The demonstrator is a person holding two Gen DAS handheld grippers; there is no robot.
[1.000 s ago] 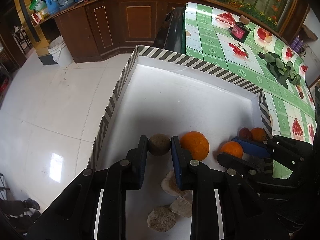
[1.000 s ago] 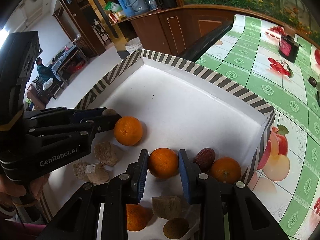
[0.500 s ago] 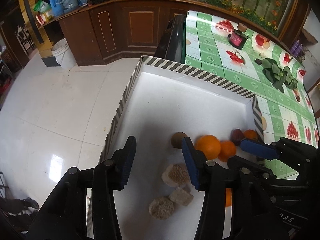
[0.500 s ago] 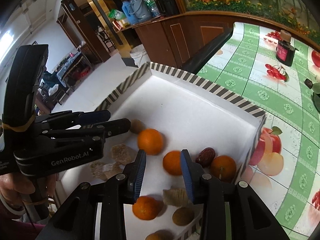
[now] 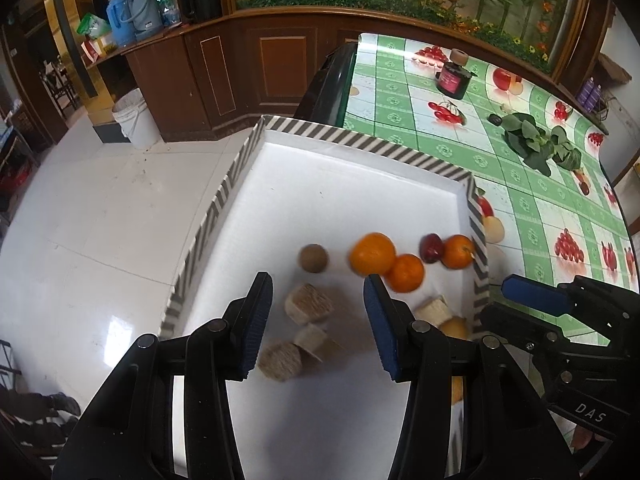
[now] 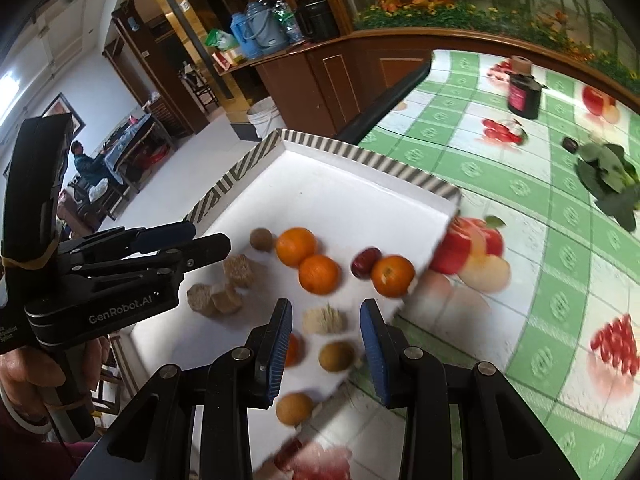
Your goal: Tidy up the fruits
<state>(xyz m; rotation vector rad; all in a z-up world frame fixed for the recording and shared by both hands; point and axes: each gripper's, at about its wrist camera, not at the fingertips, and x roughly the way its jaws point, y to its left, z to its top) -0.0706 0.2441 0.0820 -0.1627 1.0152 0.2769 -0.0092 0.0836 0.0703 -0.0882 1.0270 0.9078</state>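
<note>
A white tray with a striped rim (image 5: 362, 144) (image 6: 362, 156) holds the fruit. A brown kiwi (image 5: 313, 257) (image 6: 261, 238), three oranges (image 5: 372, 253) (image 6: 296, 246) and a dark red date (image 5: 431, 247) (image 6: 365, 263) lie in a row. Several beige cake pieces (image 5: 308, 309) (image 6: 238, 271) lie nearer. My left gripper (image 5: 318, 320) is open and empty above the cake pieces. My right gripper (image 6: 325, 346) is open and empty above a cake piece (image 6: 324, 320) and another kiwi (image 6: 337, 356).
The tray sits at the corner of a table with a green fruit-print cloth (image 5: 520, 168). A dark jar (image 5: 454, 76) and a leafy sprig (image 5: 536, 144) lie farther back. White tiled floor (image 5: 100, 216) is to the left, with a wooden counter (image 5: 240, 68) behind.
My left gripper let go of the kiwi, opened and pulled back. My right gripper let go of an orange, opened and pulled back. The kiwi and oranges now lie in the tray.
</note>
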